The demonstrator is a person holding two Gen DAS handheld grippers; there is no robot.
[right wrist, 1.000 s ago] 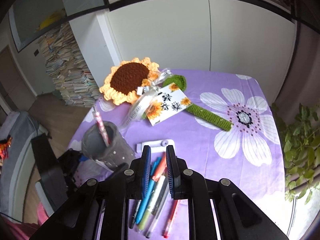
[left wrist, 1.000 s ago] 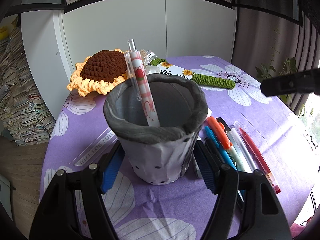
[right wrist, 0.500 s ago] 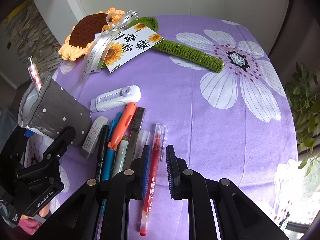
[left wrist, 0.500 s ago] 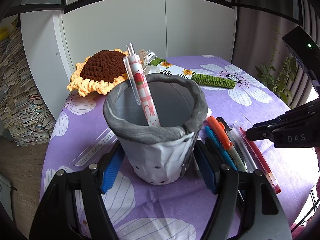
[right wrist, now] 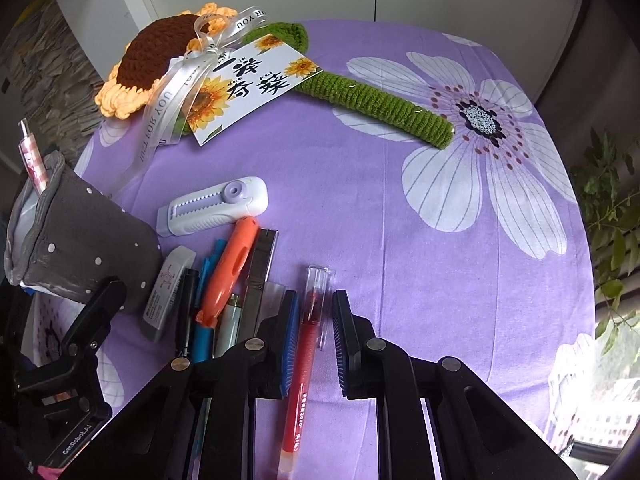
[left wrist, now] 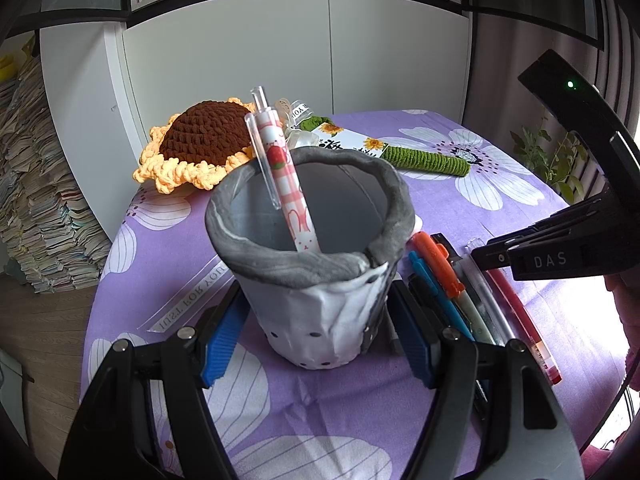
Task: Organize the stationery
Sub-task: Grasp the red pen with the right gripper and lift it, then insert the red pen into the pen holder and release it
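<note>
The left gripper (left wrist: 316, 332) clamps the grey pen holder (left wrist: 316, 272) at mid-frame. The right gripper's (right wrist: 314, 336) narrowly parted fingers straddle the red pen (right wrist: 304, 364) on the counter (right wrist: 400, 220), unpinched. Next: close, lift, drop into holder.

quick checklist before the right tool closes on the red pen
1. Red pen lies between the right tool's pads: ok.
2. Pads pressing on the pen: not ok, a gap shows on each side.
3. Clear pen beside it stays out of the grip: cannot tell, it sits right at the left pad.
4. Pen pot steadied by the left tool: ok, a pad against each side.
5. Room in the pot: ok, only the pink pen stands in it.
</note>
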